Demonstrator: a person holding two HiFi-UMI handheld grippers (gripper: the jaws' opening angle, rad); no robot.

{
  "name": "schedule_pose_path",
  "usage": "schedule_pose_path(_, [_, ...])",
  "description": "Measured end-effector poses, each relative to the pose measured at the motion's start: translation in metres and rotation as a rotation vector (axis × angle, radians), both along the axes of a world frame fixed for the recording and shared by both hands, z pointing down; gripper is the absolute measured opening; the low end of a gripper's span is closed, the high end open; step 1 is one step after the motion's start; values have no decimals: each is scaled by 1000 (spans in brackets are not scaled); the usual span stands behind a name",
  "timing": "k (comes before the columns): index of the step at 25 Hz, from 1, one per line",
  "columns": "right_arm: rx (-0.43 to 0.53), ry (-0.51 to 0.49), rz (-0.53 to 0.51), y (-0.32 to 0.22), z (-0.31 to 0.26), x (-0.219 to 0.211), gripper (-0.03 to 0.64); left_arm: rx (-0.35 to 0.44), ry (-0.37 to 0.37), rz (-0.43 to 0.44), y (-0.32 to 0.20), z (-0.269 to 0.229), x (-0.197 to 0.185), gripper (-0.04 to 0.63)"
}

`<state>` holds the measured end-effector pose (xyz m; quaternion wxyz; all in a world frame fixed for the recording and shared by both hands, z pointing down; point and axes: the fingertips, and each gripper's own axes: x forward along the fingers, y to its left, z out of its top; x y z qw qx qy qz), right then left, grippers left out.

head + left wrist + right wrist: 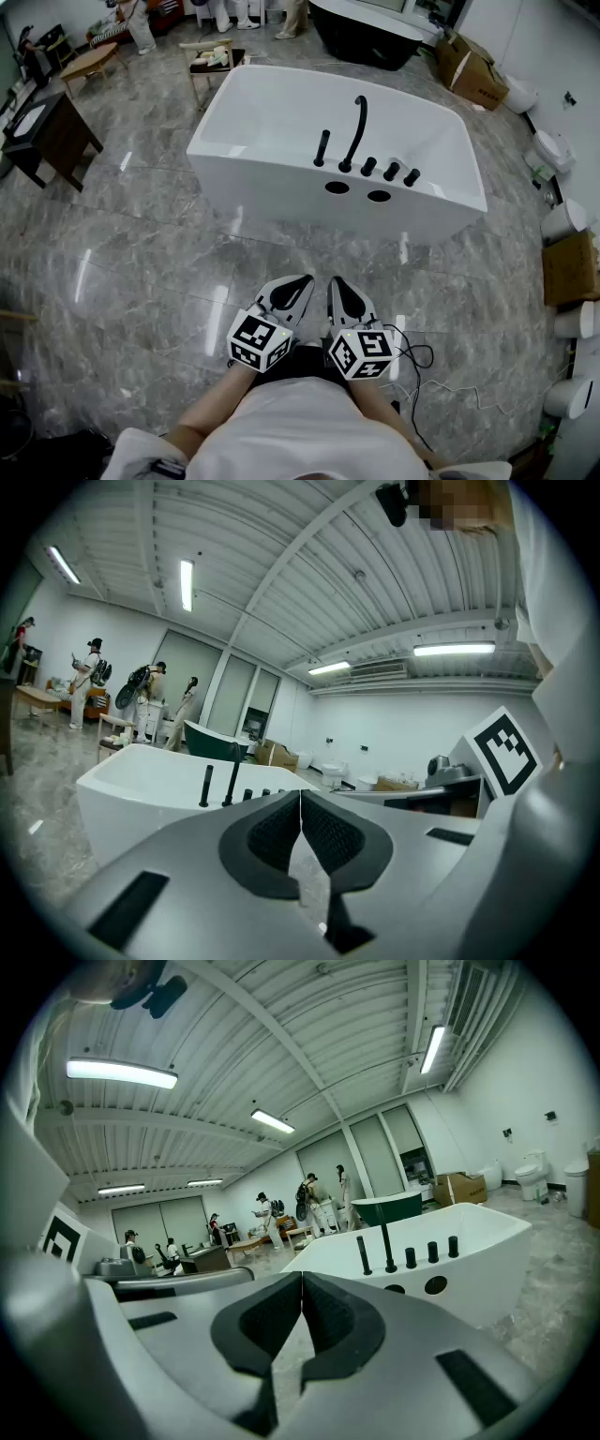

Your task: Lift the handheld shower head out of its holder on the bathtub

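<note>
A: The slim black handheld shower head (322, 148), where now?

B: Upright in its holder, on the near rim of the white freestanding bathtub (253, 192). Leftmost in a row of black fittings. Just to the right of it, the tall curved black spout (356, 127), and after that three short black knobs (391, 172). Not touched by either tool.

A: And the left gripper (302, 281)?

B: Low in the head view, in front of the body, above the glossy grey marble floor (141, 262). Well apart from the tub. Closed, pad against pad, with nothing between. Aimed toward the tub, tip a little downward.

A: Similar for the right gripper (336, 283)?

B: Yes, pressed together too, and empty. Just beside the left one, almost parallel to it. Tips near each other; touching or not, impossible to tell. From its own view, the shower head far ahead, to the right of the closed tips, with the spout next to it.

A: Anything more around the tub?

B: Two round holes (337, 187) in the front wall, just under the fittings. Behind the tub, a dark bathtub (361, 33) and brown cardboard boxes (469, 66). Several people (141, 23) at the far side of the room. On the floor near the right gripper, a thin black cable (417, 358).
</note>
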<state>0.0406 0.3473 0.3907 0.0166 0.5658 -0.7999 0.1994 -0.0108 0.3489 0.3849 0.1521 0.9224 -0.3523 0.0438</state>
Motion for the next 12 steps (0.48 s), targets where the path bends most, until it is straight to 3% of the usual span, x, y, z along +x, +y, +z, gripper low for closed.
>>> schedule_pose_path(12, [-7,8,31,5,4,-11,17,-3,20,42,4,1,-11,12])
